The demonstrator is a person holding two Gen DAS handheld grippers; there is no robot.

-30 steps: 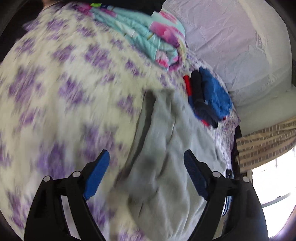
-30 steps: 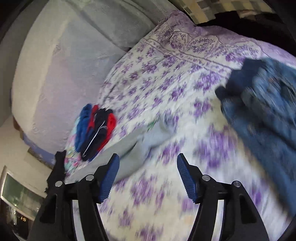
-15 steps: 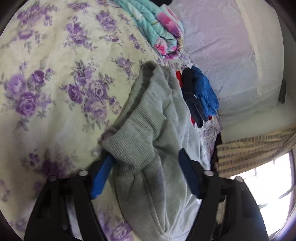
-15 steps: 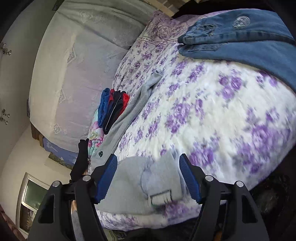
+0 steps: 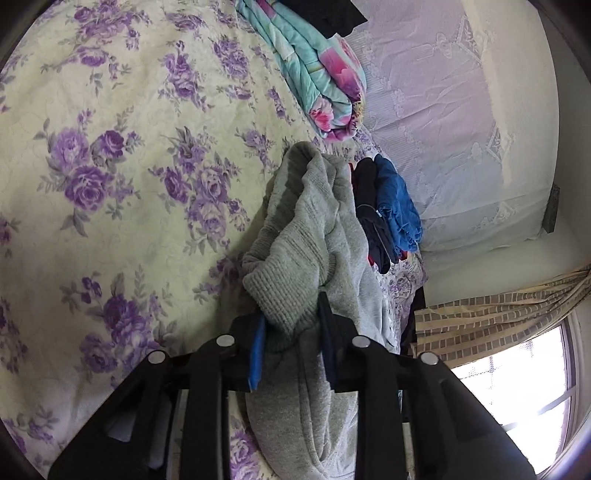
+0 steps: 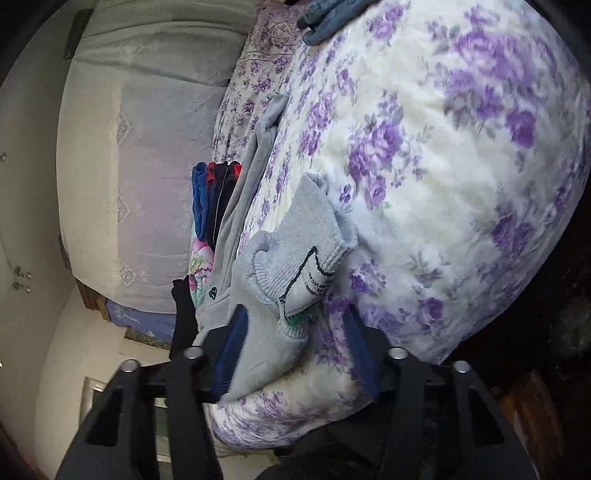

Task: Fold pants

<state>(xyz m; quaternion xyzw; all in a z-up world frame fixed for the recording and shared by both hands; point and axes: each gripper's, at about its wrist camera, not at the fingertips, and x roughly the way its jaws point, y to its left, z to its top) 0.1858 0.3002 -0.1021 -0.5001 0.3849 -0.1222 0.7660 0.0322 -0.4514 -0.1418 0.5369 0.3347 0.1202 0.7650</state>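
Grey sweatpants (image 5: pixel 295 236) lie stretched along the floral bedspread (image 5: pixel 110 147). In the left wrist view a ribbed end of them is bunched between the blue pads. My left gripper (image 5: pixel 291 349) is closing, and both pads press the knit. In the right wrist view the other ribbed end of the pants (image 6: pixel 295 258), with a sewn-in label showing, lies at the bed's near edge. My right gripper (image 6: pixel 295 352) is closing around it. Its left pad (image 6: pixel 229 354) touches the fabric. The right pad (image 6: pixel 360 350) stands apart from it over the bedspread (image 6: pixel 443 184).
A folded stack of blue, black and red clothes (image 5: pixel 388 206) lies beside the pants, near a white lace-covered headboard (image 5: pixel 461 110). A rolled turquoise quilt (image 5: pixel 317 74) sits further back. Blue jeans (image 6: pixel 328 14) lie at the far end. A curtain (image 5: pixel 498 325) and a window (image 5: pixel 535 387) are beyond the bed.
The left jaws have narrowed from wide open onto the ribbed end. The right gripper swept across the bed to the near edge, and its jaws have narrowed around the labelled end.
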